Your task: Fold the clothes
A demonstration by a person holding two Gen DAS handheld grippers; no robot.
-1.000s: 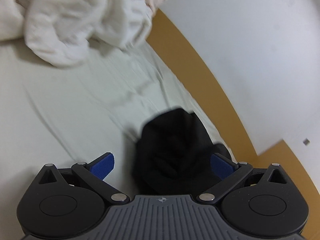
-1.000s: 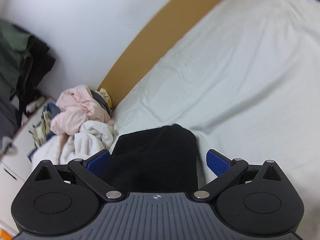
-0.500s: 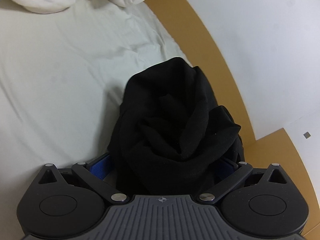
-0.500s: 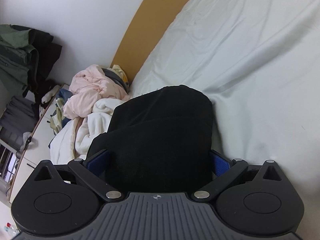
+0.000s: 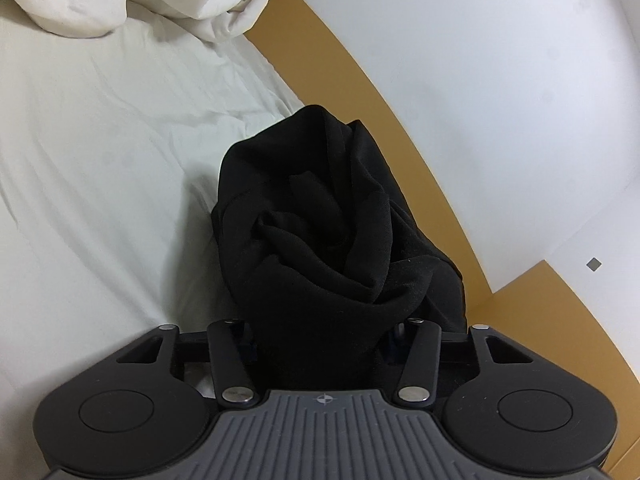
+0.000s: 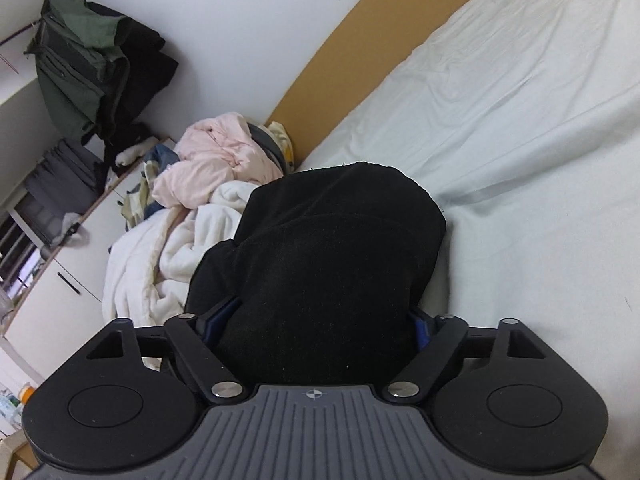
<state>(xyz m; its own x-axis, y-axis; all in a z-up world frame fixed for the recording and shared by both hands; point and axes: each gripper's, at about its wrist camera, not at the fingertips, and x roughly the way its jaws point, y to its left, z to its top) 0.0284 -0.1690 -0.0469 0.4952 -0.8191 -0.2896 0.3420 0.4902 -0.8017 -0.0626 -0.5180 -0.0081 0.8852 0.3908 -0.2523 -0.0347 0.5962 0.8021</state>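
Presently both jaws have just been closing: left gripper and right gripper clench the black garment (bunched). Lifting and spreading come next.

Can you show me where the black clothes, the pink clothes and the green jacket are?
black clothes (image 5: 320, 232), left wrist view, on the bunched folds.
pink clothes (image 6: 216, 152), right wrist view, on the crumpled top.
green jacket (image 6: 76, 68), right wrist view, on the hanging front.

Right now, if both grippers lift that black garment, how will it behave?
Probably floppy: the black garment lies in soft, rolled folds. It will likely sag and unroll between the left gripper and right gripper. Its matte knit looks unlikely to slip.
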